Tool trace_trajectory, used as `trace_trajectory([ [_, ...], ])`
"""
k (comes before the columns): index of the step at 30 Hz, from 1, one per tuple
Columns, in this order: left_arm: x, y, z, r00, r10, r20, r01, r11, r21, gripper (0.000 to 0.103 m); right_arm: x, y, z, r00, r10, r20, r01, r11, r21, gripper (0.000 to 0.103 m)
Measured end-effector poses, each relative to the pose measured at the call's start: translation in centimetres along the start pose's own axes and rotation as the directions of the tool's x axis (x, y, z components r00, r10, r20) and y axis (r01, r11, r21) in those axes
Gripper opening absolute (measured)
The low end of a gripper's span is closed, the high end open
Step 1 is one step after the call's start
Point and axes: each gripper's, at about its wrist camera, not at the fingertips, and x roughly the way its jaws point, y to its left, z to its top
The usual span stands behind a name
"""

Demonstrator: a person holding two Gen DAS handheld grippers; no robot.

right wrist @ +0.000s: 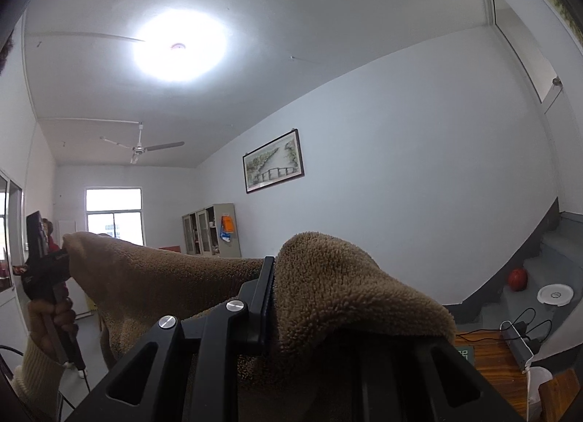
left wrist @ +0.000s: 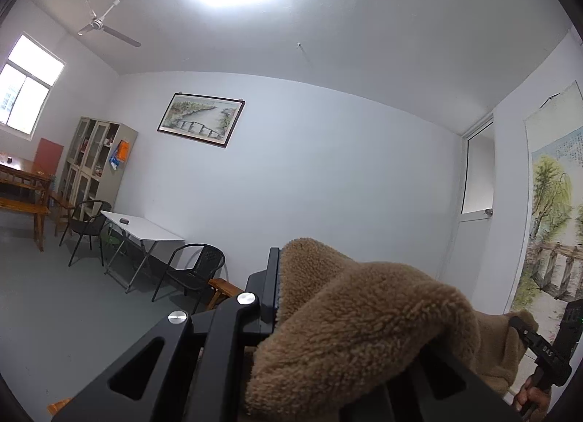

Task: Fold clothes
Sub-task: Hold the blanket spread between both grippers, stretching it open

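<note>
A brown fleece garment (left wrist: pixel 364 312) hangs in the air, stretched between both grippers. In the left wrist view my left gripper (left wrist: pixel 282 276) is shut on one bunched edge, and the fleece drapes over and hides its right finger. At the lower right my right gripper (left wrist: pixel 519 325) pinches the far corner, with a hand (left wrist: pixel 530 398) below it. In the right wrist view the fleece (right wrist: pixel 328 294) covers the right finger of my right gripper (right wrist: pixel 275 276), which is shut on it. The left gripper (right wrist: pixel 65 251) holds the other corner at the far left, held by a hand (right wrist: pixel 51 316) in a cream sleeve.
Two black chairs (left wrist: pixel 196 272) and a white folding table (left wrist: pixel 142 227) stand by the wall, with a cabinet (left wrist: pixel 96 163) and a wooden bench (left wrist: pixel 22 200) further left. A wooden table (right wrist: pixel 499 363) with a power strip is at lower right. An orange ball (right wrist: pixel 517 279) sits on a ledge.
</note>
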Motion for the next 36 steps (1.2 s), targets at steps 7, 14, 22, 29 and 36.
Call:
trace_trajectory([
  [7, -0.5, -0.2, 0.0, 1.000, -0.009, -0.023, 0.008, 1.000, -0.015, 0.008, -2.2, 0.4, 0.0, 1.000, 0.021, 0.005, -0.021, 1.000, 0.011, 0.018],
  [14, 0.0, -0.7, -0.4, 0.998, -0.022, -0.067, 0.019, 0.999, -0.041, 0.008, -3.3, 0.6, 0.0, 1.000, 0.011, 0.025, -0.011, 1.000, -0.016, 0.018],
  [22, -1.3, -2.2, 0.5, 0.998, -0.036, -0.046, 0.035, 0.999, -0.027, 0.008, -5.5, 0.2, -0.2, 0.999, -0.001, 0.047, 0.001, 1.000, -0.010, 0.018],
  [29, -3.1, -3.1, 2.4, 0.996, -0.086, 0.035, 0.087, 0.996, -0.022, 0.008, -8.6, 1.2, 0.0, 0.998, 0.019, 0.065, -0.017, 0.999, -0.040, 0.018],
  [36, -3.1, -3.6, 4.7, 0.983, -0.157, 0.100, 0.157, 0.988, 0.007, 0.008, -11.1, 2.1, 1.6, 0.993, 0.051, 0.108, -0.046, 0.998, -0.043, 0.018],
])
